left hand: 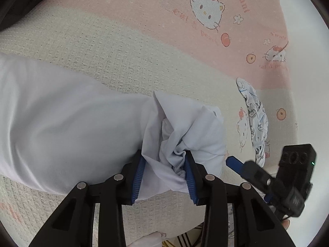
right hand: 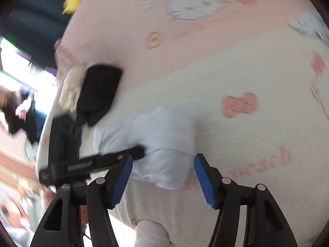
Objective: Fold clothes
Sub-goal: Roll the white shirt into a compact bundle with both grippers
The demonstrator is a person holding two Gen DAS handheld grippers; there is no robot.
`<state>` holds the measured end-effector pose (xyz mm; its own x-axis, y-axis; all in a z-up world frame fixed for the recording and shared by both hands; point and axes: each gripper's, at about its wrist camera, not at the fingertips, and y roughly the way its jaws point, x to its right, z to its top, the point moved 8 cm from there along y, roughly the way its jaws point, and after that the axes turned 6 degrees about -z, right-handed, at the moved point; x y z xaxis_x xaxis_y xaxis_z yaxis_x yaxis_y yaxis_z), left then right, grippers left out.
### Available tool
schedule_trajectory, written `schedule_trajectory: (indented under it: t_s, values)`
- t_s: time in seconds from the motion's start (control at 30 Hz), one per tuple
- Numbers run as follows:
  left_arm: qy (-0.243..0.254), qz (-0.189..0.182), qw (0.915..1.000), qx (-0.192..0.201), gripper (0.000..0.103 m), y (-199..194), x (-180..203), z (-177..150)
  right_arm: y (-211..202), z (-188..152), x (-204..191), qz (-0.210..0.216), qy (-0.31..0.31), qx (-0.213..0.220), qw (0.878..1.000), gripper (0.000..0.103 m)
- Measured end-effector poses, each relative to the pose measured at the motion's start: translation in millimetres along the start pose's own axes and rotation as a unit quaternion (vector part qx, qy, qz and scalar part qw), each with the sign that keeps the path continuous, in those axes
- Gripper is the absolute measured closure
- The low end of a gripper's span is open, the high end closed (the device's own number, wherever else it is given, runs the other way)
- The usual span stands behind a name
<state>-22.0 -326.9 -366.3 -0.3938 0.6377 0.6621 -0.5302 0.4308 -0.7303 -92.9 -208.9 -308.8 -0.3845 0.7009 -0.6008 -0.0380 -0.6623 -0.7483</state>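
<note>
Two hand-held grippers are in view, one per hand, each with two black fingers and blue ribbed pads.

Nearest in the left wrist view, the left hand-held gripper (left hand: 164,177) is clamped on a bunched fold of one pale white garment (left hand: 67,127); crumpled cloth fills the gap between its pads and presses against both. From that pinch the garment spreads left as a broad, smooth panel, and to the right it gathers into deep creases and a rounded lump. It lies on a bed sheet (left hand: 98,47), cream and textured close by, pink farther off, printed with cartoon cat faces, bows and round fruit.

Just right of the garment, the right hand-held gripper (left hand: 234,164) shows one blue-padded finger, lying just off the cloth.

Beyond it, one small patterned cloth (left hand: 257,123), white with tiny printed figures, lies crumpled on the sheet, apart from the garment.

In the blurred right wrist view, the right hand-held gripper (right hand: 163,177) stands with its pads wide apart and nothing pinched; the garment (right hand: 156,135) lies past them, with the left gripper's black finger across its near-left edge.
</note>
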Motion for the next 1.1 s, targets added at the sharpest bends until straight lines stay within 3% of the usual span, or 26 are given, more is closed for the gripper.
schedule_trajectory:
  t_s: [0.1, 0.23, 0.33, 0.43, 0.5, 0.57, 0.6, 0.73, 0.83, 0.93, 1.1]
  values:
    - [0.005, 0.0, 1.0, 0.004, 0.068, 0, 0, 1, 4, 3, 24, 0.068, 0.104, -0.003, 0.992, 0.041]
    - [0.002, -0.005, 1.0, 0.005, 0.068, -1, 0, 3, 21, 2, 38, 0.125, 0.187, -0.017, 0.974, 0.043]
    - [-0.004, -0.007, 0.9999, 0.006, 0.068, -2, 0, 4, 36, -2, 38, 0.123, 0.207, -0.027, 0.97, 0.06]
    - [-0.017, -0.013, 0.9997, 0.012, 0.067, -5, 0, 7, 34, -4, 33, 0.117, 0.2, -0.018, 0.973, 0.061]
    - [-0.022, -0.019, 0.9995, 0.015, 0.059, -7, 3, 8, 30, -5, 29, 0.114, 0.191, -0.013, 0.975, 0.062]
    - [-0.031, -0.053, 0.9979, 0.02, 0.037, -9, 13, 8, 26, -4, 27, 0.118, 0.181, -0.01, 0.976, 0.062]
    - [-0.037, -0.075, 0.9962, 0.025, 0.035, -10, 18, 8, 27, -2, 23, 0.122, 0.176, -0.01, 0.977, 0.062]
    - [-0.038, -0.106, 0.9922, 0.052, 0.035, -22, 25, 12, 31, 3, 9, 0.116, 0.151, -0.006, 0.982, 0.062]
    - [-0.041, -0.121, 0.9896, 0.067, 0.044, -34, 23, 15, 31, 7, -1, 0.113, 0.138, -0.005, 0.984, 0.062]
    - [-0.043, -0.139, 0.9862, 0.079, 0.045, -51, 22, 20, 30, 11, -14, 0.108, 0.121, -0.003, 0.987, 0.062]
    - [-0.031, -0.132, 0.9854, 0.103, 0.045, -82, 14, 28, 29, 12, -51, 0.09, 0.053, 0.001, 0.995, 0.062]
